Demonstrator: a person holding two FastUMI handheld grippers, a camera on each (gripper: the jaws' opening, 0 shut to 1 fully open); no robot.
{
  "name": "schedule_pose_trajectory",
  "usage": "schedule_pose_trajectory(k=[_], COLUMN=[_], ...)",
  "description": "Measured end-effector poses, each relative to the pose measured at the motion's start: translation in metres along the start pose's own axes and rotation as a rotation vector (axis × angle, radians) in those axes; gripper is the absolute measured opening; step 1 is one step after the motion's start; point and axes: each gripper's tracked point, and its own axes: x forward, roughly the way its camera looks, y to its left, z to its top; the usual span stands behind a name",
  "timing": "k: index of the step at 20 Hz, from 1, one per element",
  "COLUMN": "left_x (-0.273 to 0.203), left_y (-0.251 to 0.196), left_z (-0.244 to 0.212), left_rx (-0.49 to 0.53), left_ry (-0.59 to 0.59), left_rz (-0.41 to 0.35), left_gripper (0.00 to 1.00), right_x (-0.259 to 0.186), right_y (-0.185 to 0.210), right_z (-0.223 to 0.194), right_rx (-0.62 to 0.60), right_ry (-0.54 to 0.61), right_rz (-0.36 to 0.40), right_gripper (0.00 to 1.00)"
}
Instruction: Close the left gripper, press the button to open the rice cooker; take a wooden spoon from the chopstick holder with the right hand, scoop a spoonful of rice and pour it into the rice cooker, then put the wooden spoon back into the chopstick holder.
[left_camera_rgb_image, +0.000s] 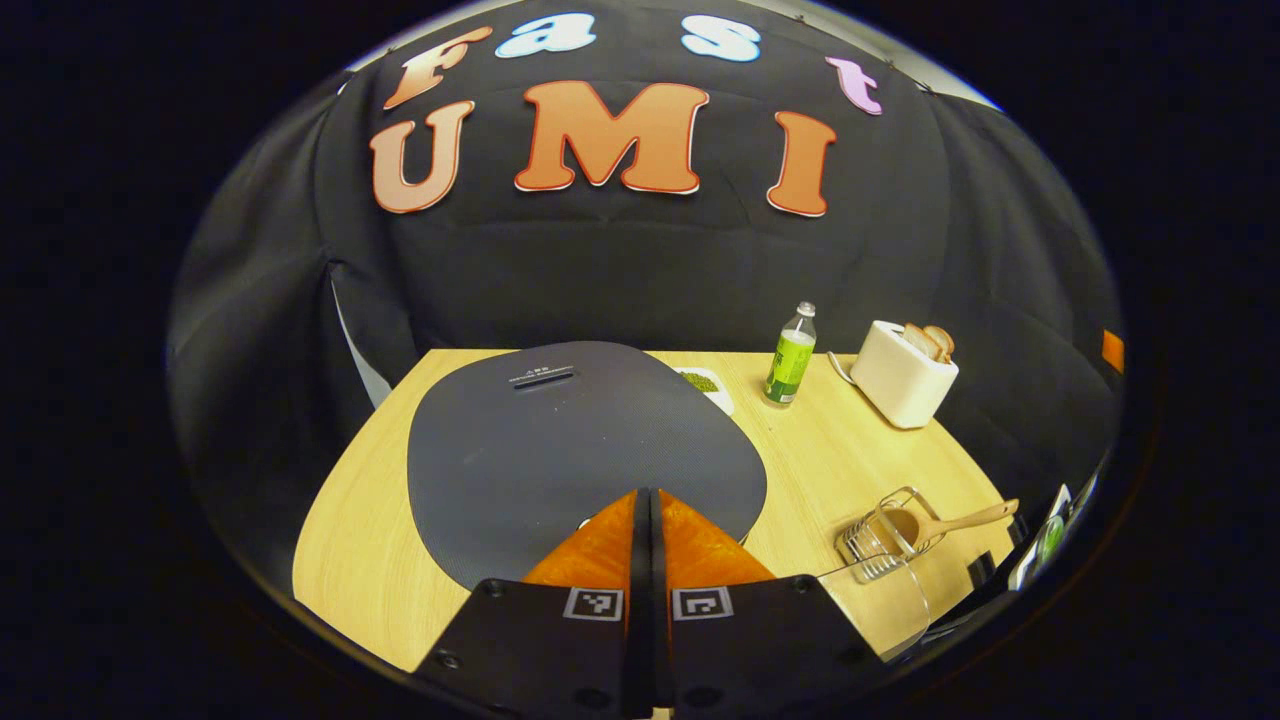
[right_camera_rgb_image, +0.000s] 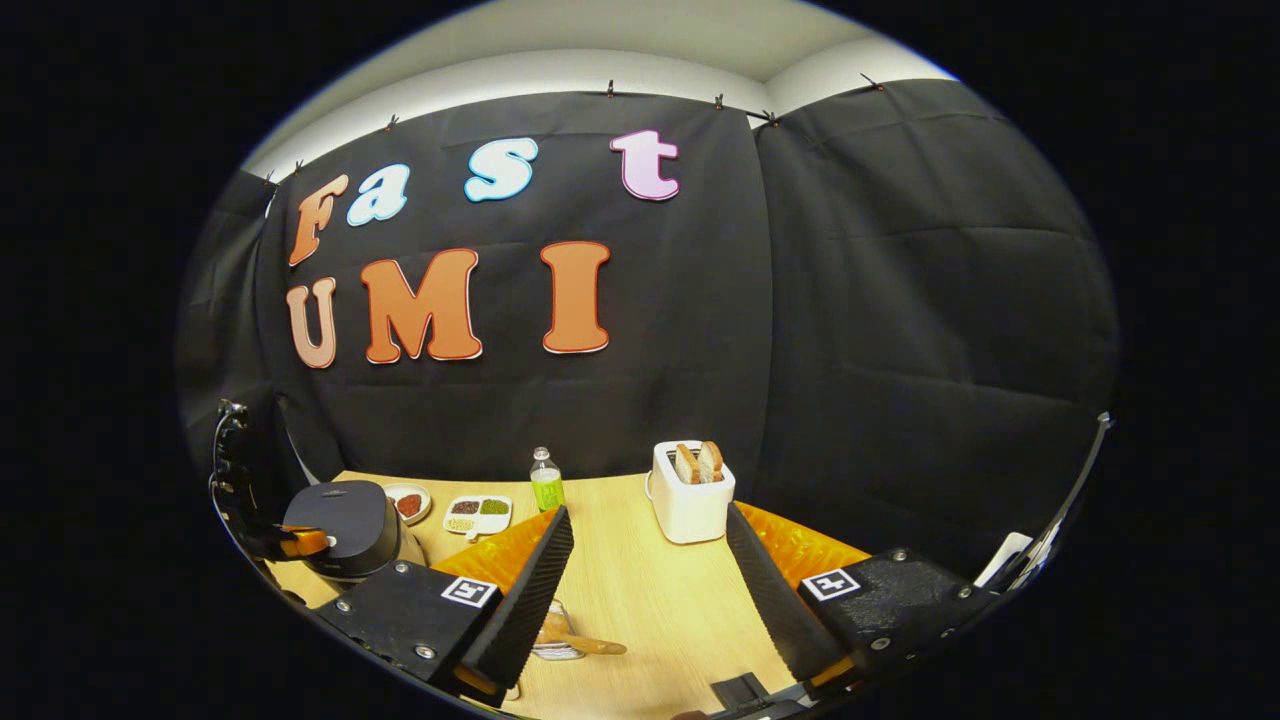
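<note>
**A:** Your left gripper (left_camera_rgb_image: 645, 500), how does it stand?

**B:** Clenched. My two fingers meet with no gap, nothing between them, and their tips lie over the near edge of the cooker (left_camera_rgb_image: 585, 440). Its lid is down and spreads from my tips toward twelve o'clock. I cannot make out the button from here.

**A:** And the spoon?

**B:** At four o'clock of those tips, one spoon (left_camera_rgb_image: 935, 524) lies tilted in the wire holder (left_camera_rgb_image: 880, 545), bowl inside, handle sticking out to the right. Well apart from my fingers.

**A:** The right gripper (right_camera_rgb_image: 650, 560)?

**B:** Released, fingers spread wide with bare table (right_camera_rgb_image: 640, 590) between them. The holder (right_camera_rgb_image: 555, 630) sits just beside my left finger, at about seven o'clock, partly hidden by it, and the spoon (right_camera_rgb_image: 585, 646) handle pokes out toward the gap. Nothing touches my pads.

**A:** Count what stands farther off.

**B:** In the right gripper view: one cooker (right_camera_rgb_image: 345, 525) at nine o'clock with the left gripper (right_camera_rgb_image: 290, 542) at its near side, one round dish (right_camera_rgb_image: 408, 502), one divided tray (right_camera_rgb_image: 478, 515), one bottle (right_camera_rgb_image: 546, 482), and one toaster (right_camera_rgb_image: 692, 492) at twelve o'clock holding two slices.
</note>
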Motion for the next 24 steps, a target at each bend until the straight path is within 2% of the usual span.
schedule_pose_trajectory(k=[1,2,3,5,8,10,11,12,13,15,18,19,20,23,24], left_x=[0.0,0.0,-0.001,-0.002,-0.011,-0.027,-0.039,-0.051,-0.066,-0.094,-0.131,-0.14,-0.148,-0.174,-0.181], left_y=[-0.001,-0.001,0.0,-0.003,-0.001,0.002,0.006,0.011,0.015,0.02,0.036,0.042,0.047,0.056,0.06], left_z=[-0.004,0.0,-0.003,0.003,0.008,0.043,0.065,0.086,0.11,0.14,0.161,0.166,0.17,0.177,0.18], left_rx=[0.006,0.031,0.053,0.087,0.069,0.04,0.04,0.042,0.04,0.015,-0.012,-0.006,-0.002,0.004,0.009], left_ry=[0.025,-0.02,-0.02,-0.056,-0.046,-0.119,-0.164,-0.215,-0.269,-0.34,-0.398,-0.415,-0.428,-0.465,-0.479], left_rz=[0.0,0.009,0.019,0.026,0.011,0.005,0.016,0.031,0.04,0.04,0.07,0.087,0.099,0.125,0.141], left_gripper=[0.04,0.1,0.05,0.05,0.04,0.0,0.04,0.04,0.0,0.04,0.04,0.0,0.04,0.04,0.09], right_x=[-0.001,-0.002,-0.003,-0.007,-0.014,-0.018,-0.018,-0.02,-0.02,-0.02,-0.018,-0.016,-0.015,-0.01,-0.008], right_y=[0.0,0.0,0.001,0.003,0.001,-0.001,-0.001,-0.001,-0.001,0.0,0.006,0.008,0.01,0.015,0.016], right_z=[-0.001,-0.001,0.0,0.0,0.002,0.001,0.001,0.0,-0.001,-0.003,-0.009,-0.012,-0.014,-0.023,-0.028], right_rx=[-0.006,-0.013,-0.018,-0.019,-0.013,-0.005,0.001,0.007,0.012,0.023,0.033,0.033,0.029,0.011,0.008], right_ry=[0.001,0.0,-0.002,-0.007,-0.022,-0.023,-0.023,-0.025,-0.026,-0.026,-0.033,-0.034,-0.041,-0.07,-0.074], right_rz=[-0.001,-0.002,-0.001,0.003,0.004,0.002,0.002,0.003,0.005,0.009,0.02,0.024,0.029,0.037,0.04], right_gripper=[0.95,0.95,0.95,0.95,0.95,0.95,0.95,0.95,0.95,0.95,0.95,0.95,0.95,0.95,0.95])
